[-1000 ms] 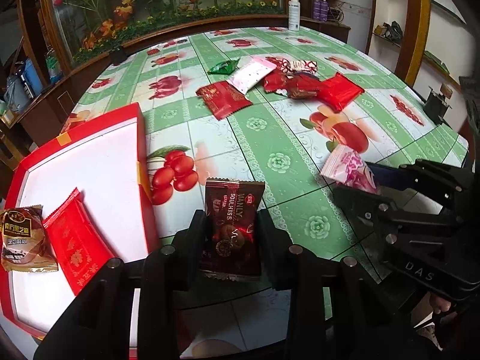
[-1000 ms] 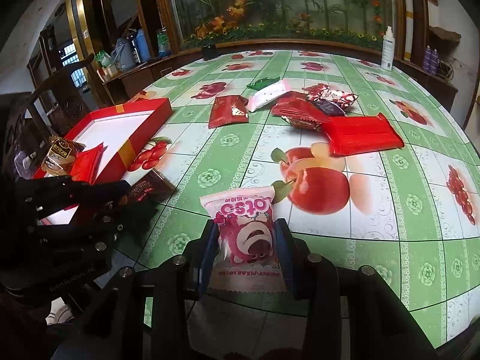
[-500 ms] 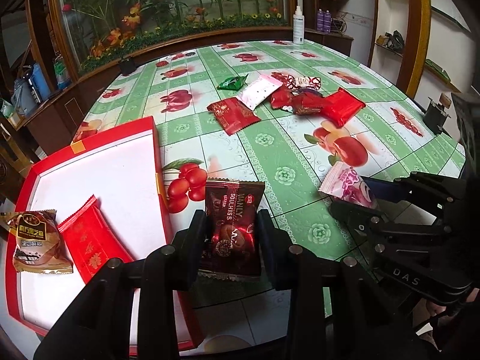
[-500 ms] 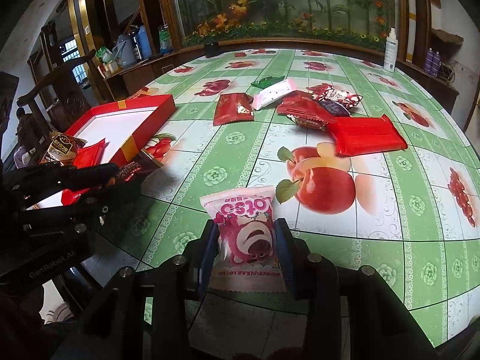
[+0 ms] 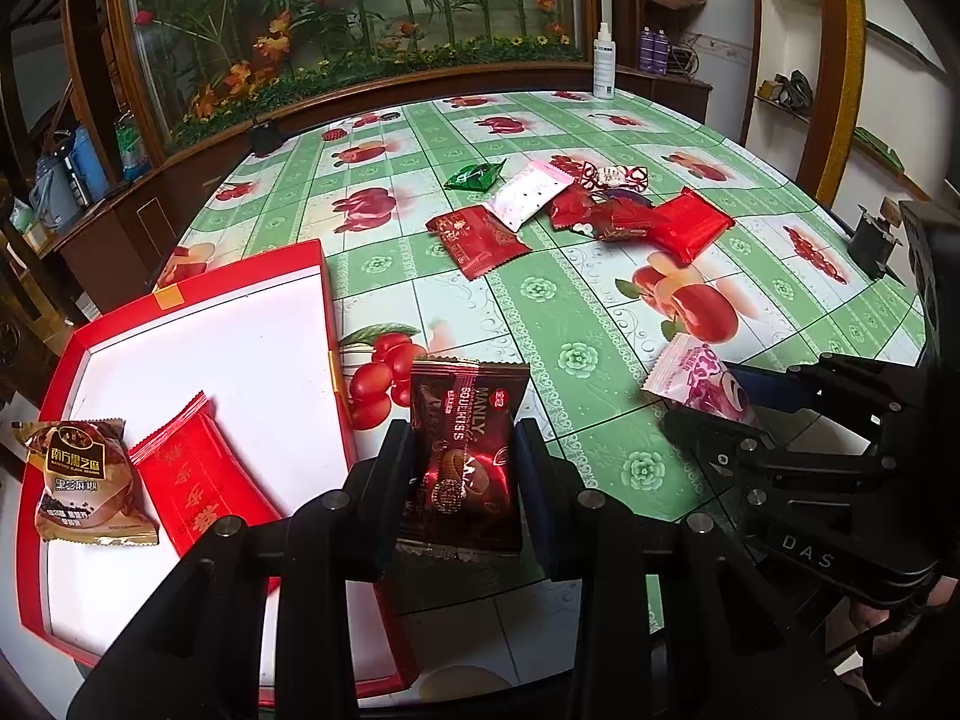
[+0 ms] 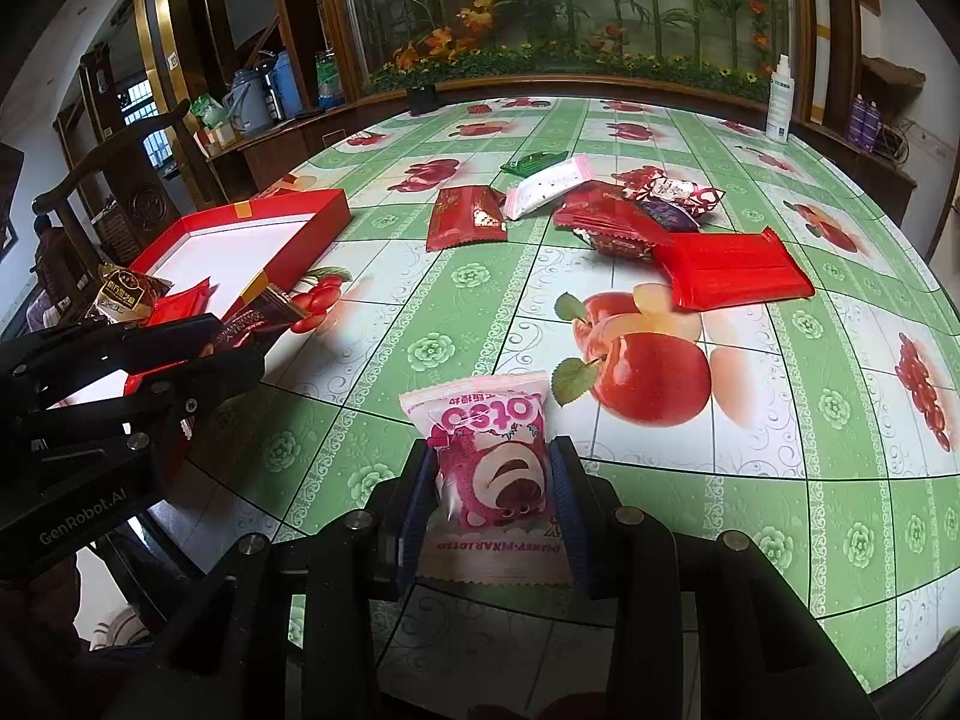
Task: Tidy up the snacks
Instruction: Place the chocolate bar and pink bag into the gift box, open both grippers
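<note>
Round table point(image 5: 420, 276) under a green-and-white oilcloth printed with apples and cherries; glass-fronted flower display along the far wall.

Left gripper point(image 5: 463, 450) is clamped on a dark brown chocolate packet point(image 5: 465, 450) — both pads press its sides, packet upright and held above the table edge, just right of the red box point(image 5: 180, 300). In the left wrist view the box sits at 9 o'clock from the packet. Box has a white floor; a brown sesame packet point(image 5: 84, 480) and a red packet point(image 5: 192, 480) lie in its near-left corner, touching each other.

Right gripper point(image 6: 493, 480) is clamped on a pink Lotso bear packet point(image 6: 495, 474) — pads against both sides, print upside down to the camera, held above the near table edge. In the left wrist view this packet shows at 3 o'clock from the chocolate packet, near but apart.

Loose snacks lie at 12 to 1 o'clock from the chocolate packet, well apart from both grippers: dark red packet point(image 5: 477, 237), white packet point(image 5: 528, 195), green packet point(image 5: 474, 175), a heap of red wrappers point(image 5: 606, 213) and a flat bright red packet point(image 5: 687, 222) touching that heap.

White spray bottle point(image 5: 603, 60) stands at the far table edge
</note>
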A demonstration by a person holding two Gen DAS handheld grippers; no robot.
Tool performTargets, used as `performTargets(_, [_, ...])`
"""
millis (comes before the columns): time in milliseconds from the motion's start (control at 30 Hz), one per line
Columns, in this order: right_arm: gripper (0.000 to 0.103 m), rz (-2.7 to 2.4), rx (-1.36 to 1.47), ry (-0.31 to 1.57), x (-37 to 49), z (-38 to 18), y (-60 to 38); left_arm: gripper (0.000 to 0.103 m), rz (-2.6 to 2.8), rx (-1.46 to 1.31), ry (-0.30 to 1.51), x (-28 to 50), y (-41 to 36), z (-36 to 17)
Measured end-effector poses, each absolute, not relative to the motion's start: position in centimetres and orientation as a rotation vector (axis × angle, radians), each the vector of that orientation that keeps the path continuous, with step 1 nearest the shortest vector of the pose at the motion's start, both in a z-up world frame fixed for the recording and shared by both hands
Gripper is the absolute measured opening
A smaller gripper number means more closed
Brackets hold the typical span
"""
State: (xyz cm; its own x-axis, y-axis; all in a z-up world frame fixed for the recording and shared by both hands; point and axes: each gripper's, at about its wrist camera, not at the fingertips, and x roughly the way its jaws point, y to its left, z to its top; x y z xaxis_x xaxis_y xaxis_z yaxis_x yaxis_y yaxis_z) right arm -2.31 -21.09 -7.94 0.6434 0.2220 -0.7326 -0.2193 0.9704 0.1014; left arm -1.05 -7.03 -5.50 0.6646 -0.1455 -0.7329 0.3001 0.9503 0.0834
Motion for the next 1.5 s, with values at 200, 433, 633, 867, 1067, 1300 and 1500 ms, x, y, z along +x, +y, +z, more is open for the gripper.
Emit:
performTargets(200, [0.040, 0.247, 0.015, 0.851, -1.9, -7.9, -21.2, 0.032, -0.247, 0.186, 0.801, -1.1, -6.4, -5.2])
performTargets(433, [0.039, 0.344, 0.093, 0.833, 0.3, -5.5, -19.0, 0.032, -0.138, 0.094, 0.762, 0.0, -1.7, -3.5])
performTargets(633, [0.039, 0.468, 0.037, 0.777, 2.2, -3.2, -12.9, 0.032, 0.011, 0.039, 0.742, 0.7, 3.9, -3.2])
performTargets(867, [0.039, 0.579, -0.023, 0.791, 3.6, -3.6, -6.3, 0.032, 0.115, 0.019, 0.761, 1.3, 7.5, -4.5])
performTargets(1067, [0.041, 0.632, -0.054, 0.792, 4.4, -4.2, -2.9, 0.034, 0.168, 0.040, 0.743, 1.1, 8.5, -4.5])
performTargets(1300, [0.057, 0.636, 0.009, 0.741, 4.6, -3.6, -4.1, 0.070, 0.238, 0.026, 0.751, 1.3, 9.5, -4.5])
performTargets(1500, [0.058, 0.496, 0.108, 0.718, 4.9, -3.8, -11.4, 0.074, 0.260, 0.060, 0.718, 1.2, 8.5, -3.8])
